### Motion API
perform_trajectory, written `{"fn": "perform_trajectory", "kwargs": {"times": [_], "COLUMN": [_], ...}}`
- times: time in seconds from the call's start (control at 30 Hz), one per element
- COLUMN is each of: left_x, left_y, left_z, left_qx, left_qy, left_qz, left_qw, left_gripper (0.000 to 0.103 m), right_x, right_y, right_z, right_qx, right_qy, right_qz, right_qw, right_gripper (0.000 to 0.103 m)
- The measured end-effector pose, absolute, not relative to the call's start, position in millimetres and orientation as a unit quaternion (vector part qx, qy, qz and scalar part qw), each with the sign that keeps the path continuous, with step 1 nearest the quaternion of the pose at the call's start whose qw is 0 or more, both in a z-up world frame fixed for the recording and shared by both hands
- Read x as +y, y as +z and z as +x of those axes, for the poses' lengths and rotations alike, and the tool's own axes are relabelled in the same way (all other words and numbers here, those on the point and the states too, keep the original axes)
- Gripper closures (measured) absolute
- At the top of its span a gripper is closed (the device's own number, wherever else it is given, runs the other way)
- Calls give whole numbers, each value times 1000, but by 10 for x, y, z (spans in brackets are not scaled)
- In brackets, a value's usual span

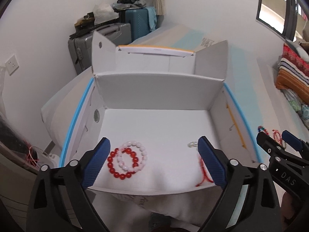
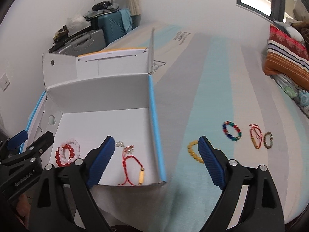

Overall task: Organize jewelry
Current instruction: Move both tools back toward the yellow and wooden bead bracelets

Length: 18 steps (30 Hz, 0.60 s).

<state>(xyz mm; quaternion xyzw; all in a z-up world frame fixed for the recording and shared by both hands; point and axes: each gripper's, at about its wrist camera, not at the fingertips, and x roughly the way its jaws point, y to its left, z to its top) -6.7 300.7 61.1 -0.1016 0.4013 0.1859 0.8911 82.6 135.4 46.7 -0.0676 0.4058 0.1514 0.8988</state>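
So both grippers are hanging over the bed right now with nothing in them. The left gripper [image 1: 153, 162] is sitting with its blue ribbed pads [image 1: 97, 162] spread wide above the near end of the open white cardboard box with the light blue edge [image 1: 154, 89], jaws gaping and nothing between them. The right gripper [image 2: 154, 162] is doing the same thing, fingers wide apart and empty, straddling the box's right wall so one pad is over the box floor and the other is over the striped bedsheet [image 2: 212, 77].

Inside the box, the red glossy bead bracelet [image 1: 115, 166] and the pale pink bead bracelet [image 1: 142, 154] are lying overlapped, touching each other, near the front left. Over on the front right of the box floor, the red woven cord bracelet with the gold tube charm [image 2: 133, 166] is lying stretched out, and a small clear bead piece [image 2: 119, 144] is sitting just beyond it.

Still out on the sheet: a yellow bead bracelet [image 2: 192, 150] partly hidden behind the right gripper's outer pad, then further off a multicoloured red, blue and green bead bracelet [image 2: 231, 131], another red cord bracelet with a gold charm [image 2: 255, 137], and a small brownish-green bead bracelet [image 2: 268, 140], all in a loose row, apart from each other.
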Motion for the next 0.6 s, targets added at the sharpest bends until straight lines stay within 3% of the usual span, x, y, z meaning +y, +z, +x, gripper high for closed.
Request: {"fn": "perform_trajectory", "kwargs": {"times": [0.6], "left_x": [1980], "left_y": [827], "left_z": [142], "left_qx": [386], "left_qy": [124], "left_qz": [-63], "left_qw": [912], "left_gripper": [6], "right_x": [212], "right_y": [699], "right_z": [810], "right_qx": [395], "right_qy": [94], "right_qz": [-28], "right_qw": [913], "right_gripper": [19]}}
